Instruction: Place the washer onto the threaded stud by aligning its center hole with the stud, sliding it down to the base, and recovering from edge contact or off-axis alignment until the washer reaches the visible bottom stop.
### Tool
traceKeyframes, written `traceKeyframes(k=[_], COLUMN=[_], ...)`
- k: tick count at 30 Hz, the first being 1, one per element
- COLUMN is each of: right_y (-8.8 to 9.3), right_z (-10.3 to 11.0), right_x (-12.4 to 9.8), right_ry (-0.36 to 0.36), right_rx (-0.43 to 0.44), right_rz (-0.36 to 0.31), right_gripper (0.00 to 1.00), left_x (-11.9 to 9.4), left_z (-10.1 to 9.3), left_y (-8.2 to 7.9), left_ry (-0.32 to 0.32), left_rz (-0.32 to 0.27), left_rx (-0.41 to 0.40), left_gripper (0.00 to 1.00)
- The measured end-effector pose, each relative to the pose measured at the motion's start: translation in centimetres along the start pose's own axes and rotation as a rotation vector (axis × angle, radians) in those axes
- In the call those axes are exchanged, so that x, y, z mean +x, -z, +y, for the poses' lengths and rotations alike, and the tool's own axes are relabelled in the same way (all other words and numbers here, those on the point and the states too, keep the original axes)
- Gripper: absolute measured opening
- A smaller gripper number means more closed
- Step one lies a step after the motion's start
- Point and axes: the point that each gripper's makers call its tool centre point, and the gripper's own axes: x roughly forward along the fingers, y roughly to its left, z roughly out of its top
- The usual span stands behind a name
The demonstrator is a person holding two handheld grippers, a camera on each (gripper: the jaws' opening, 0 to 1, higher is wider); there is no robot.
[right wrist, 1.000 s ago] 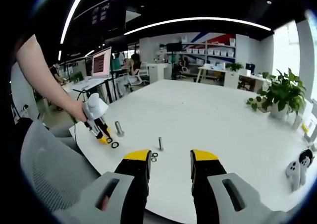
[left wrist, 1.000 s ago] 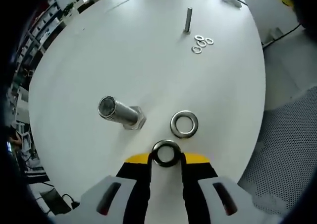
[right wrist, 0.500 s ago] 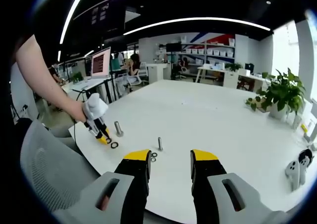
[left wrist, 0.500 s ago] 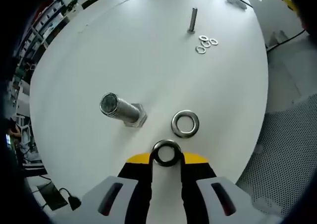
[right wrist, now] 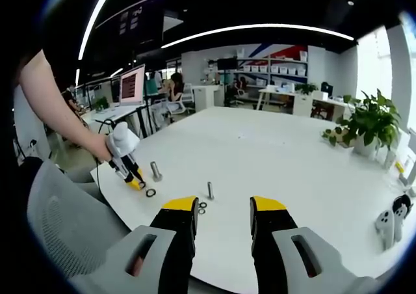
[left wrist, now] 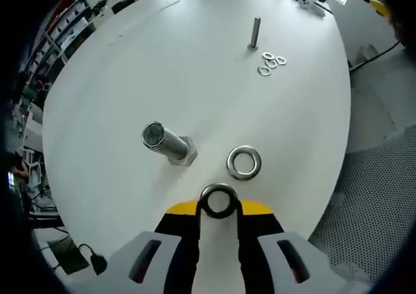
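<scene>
Left gripper view: a washer (left wrist: 218, 201) is held on edge between the yellow tips of the left tool (left wrist: 218, 209), above the white desk (left wrist: 195, 99).
Stud: the large threaded stud (left wrist: 168, 144) stands upright on its hex base, near the held washer and to its left; nothing is seen on its shaft.
Spare washer: a second washer (left wrist: 244, 162) lies flat on the desk, just beside the stud.
Far items: a thin stud (left wrist: 253, 32) and small washers (left wrist: 271, 62) lie well apart.
Right tool (right wrist: 223, 211): jaws are wide apart, nothing held.
Done: washer picked up.
Left: alignment over the stud, sliding down to the base.
</scene>
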Motion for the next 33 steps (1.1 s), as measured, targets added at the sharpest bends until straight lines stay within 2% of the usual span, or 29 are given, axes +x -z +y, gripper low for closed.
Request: traceKeyframes(k=[6, 15, 29, 33], right_y=[0.0, 0.0, -0.1, -0.1], right_z=[0.0, 0.0, -0.1, -0.1], right_x=[0.0, 0.0, 0.0, 0.0], right_ry=[-0.003, -0.002, 0.000, -0.001], right_rx=[-0.001, 0.001, 0.003, 0.003], right_rz=[0.003, 0.002, -0.002, -0.004], right_gripper=[0.34, 0.34, 0.34, 0.34], left_x=[-0.7, -3.0, -5.0, -5.6], left_z=[0.5, 0.8, 1.8, 1.9], left_y=[0.0, -2.0, -3.4, -4.3], left_ry=[0.001, -0.010, -0.032, -0.041], left_rz=[-0.005, -0.065, -0.093, -0.110], left_rx=[0.005, 0.070, 0.121, 0.132], left_gripper=[0.19, 0.19, 0.19, 0.19])
